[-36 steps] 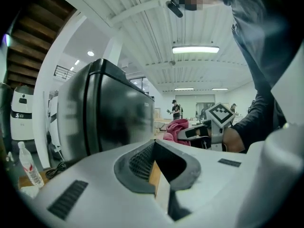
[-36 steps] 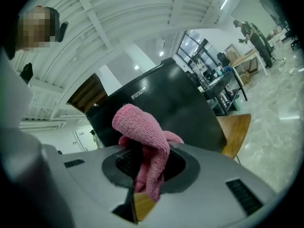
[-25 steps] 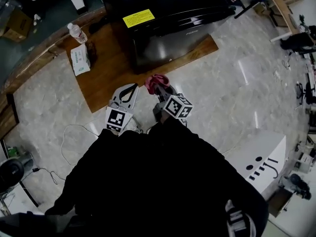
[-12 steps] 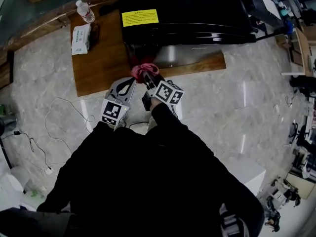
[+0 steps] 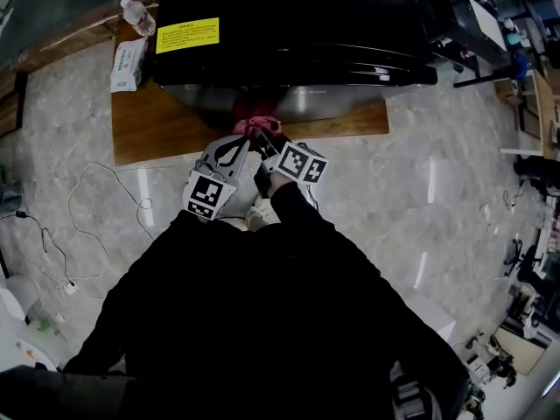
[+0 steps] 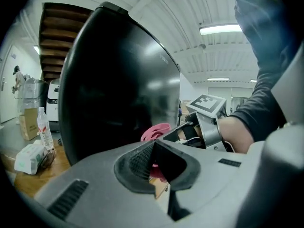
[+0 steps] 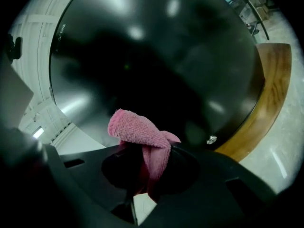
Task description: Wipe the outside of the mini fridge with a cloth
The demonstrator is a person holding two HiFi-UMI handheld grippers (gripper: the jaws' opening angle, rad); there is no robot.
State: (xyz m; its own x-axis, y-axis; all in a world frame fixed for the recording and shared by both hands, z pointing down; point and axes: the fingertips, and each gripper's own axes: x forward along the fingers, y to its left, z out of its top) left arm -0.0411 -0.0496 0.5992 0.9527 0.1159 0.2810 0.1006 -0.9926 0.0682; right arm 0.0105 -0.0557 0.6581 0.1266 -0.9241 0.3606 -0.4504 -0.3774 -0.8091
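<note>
A glossy black mini fridge (image 5: 289, 24) stands on a wooden board (image 5: 157, 129), with a yellow label (image 5: 187, 35) on its top. My right gripper (image 5: 262, 140) is shut on a pink cloth (image 5: 254, 126) and holds it close to the fridge's front face, low down. In the right gripper view the pink cloth (image 7: 140, 137) bunches out of the jaws right before the dark fridge door (image 7: 156, 65). My left gripper (image 5: 229, 151) is shut with nothing in it, beside the right one. In the left gripper view the fridge (image 6: 114, 89) fills the left and the pink cloth (image 6: 156, 131) shows beyond the jaws.
A water bottle (image 5: 138, 16) and a pack of tissues (image 5: 127, 63) rest on the board left of the fridge. A white cable (image 5: 96, 208) trails over the marble floor at the left. Desks and gear (image 5: 490, 33) crowd the right edge.
Both grippers have moved forward to the fridge; the pink cloth has gone from the open floor to just in front of the fridge's lower front face.
</note>
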